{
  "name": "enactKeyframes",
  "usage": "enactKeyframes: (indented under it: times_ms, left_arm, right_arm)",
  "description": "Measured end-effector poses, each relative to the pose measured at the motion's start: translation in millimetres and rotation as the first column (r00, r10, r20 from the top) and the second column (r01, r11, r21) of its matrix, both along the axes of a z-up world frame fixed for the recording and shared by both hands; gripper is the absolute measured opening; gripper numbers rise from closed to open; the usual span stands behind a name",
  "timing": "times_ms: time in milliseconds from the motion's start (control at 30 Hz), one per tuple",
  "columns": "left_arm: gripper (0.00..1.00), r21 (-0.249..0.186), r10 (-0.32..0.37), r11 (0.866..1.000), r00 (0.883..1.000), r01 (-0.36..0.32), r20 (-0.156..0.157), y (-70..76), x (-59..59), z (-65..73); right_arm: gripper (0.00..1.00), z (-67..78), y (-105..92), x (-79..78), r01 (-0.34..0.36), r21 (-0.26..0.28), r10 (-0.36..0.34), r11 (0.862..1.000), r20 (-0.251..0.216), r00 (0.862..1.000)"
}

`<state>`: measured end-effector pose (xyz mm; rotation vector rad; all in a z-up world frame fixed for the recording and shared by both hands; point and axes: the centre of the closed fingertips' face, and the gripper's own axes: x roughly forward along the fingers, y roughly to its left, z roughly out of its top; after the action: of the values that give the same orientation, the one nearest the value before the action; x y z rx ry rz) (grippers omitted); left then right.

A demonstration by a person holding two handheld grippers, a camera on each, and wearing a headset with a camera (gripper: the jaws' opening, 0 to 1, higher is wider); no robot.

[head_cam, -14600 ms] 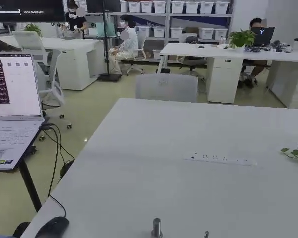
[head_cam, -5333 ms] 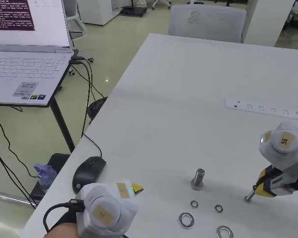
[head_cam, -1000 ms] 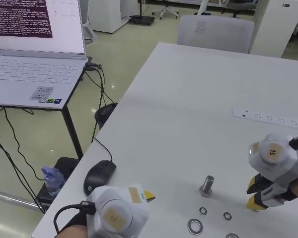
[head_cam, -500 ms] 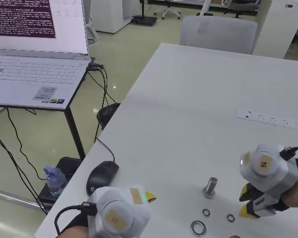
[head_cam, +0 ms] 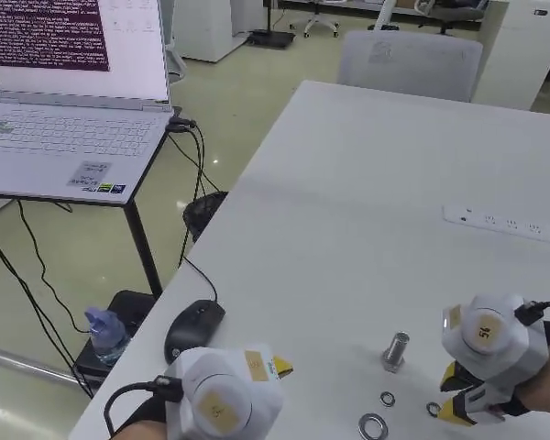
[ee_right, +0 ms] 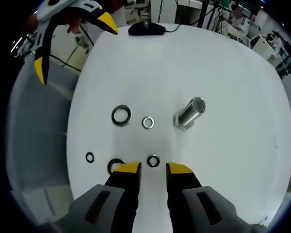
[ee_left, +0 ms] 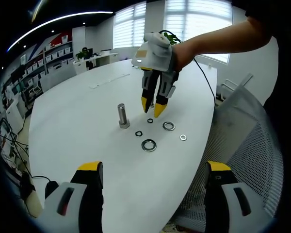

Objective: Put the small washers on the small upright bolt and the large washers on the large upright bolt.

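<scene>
The large upright bolt stands on the white table. Around it lie two large washers and small washers. My right gripper hovers low over the table, jaws a little apart and open. One small washer lies just ahead of its tips. A large washer is half hidden by its left finger. My left gripper is wide open and holds nothing, near the table's front edge.
A black mouse sits near the table's left edge, its cable running off it. A white power strip lies at the far right. A laptop stands on a side stand to the left, and a grey chair beyond the table.
My right gripper has come down and nearer to me, and its tips now stand at the small washer right of the large bolt. The left gripper has barely moved. The head camera has shifted.
</scene>
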<state>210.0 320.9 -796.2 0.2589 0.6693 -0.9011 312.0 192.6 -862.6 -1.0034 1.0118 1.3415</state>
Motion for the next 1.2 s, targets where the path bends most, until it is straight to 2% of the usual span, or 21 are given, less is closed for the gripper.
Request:
enactKeyframes:
  times_ms: [200, 467, 900, 1200]
  left_arm:
    - [0.86, -0.002, 0.003, 1.000, 1.000, -0.003, 0.000, 1.9, -1.7, -0.4]
    - [0.86, -0.003, 0.007, 1.000, 1.000, -0.007, -0.007, 2.9, -3.6, -2.0]
    - [0.84, -0.012, 0.006, 1.000, 1.000, -0.006, -0.010, 2.2, -1.5, -1.7]
    - [0.83, -0.012, 0.004, 1.000, 1.000, -0.004, -0.010, 2.3, -2.1, -1.5]
  right_arm:
    - [0.22, -11.9, -1.1, -1.2, -0.003, -0.019, 0.003, 1.000, -0.002, 1.000]
    - [0.22, -17.8, -0.3, 0.5, 0.001, -0.019, -0.001, 1.000, 0.010, 1.000]
    - [0.20, -16.9, -1.1, 4.5, -0.008, -0.022, 0.009, 1.000, 0.026, 1.000]
    - [0.15, -17.0, 0.1, 1.6, -0.019, -0.018, 0.019, 1.000, 0.033, 0.999]
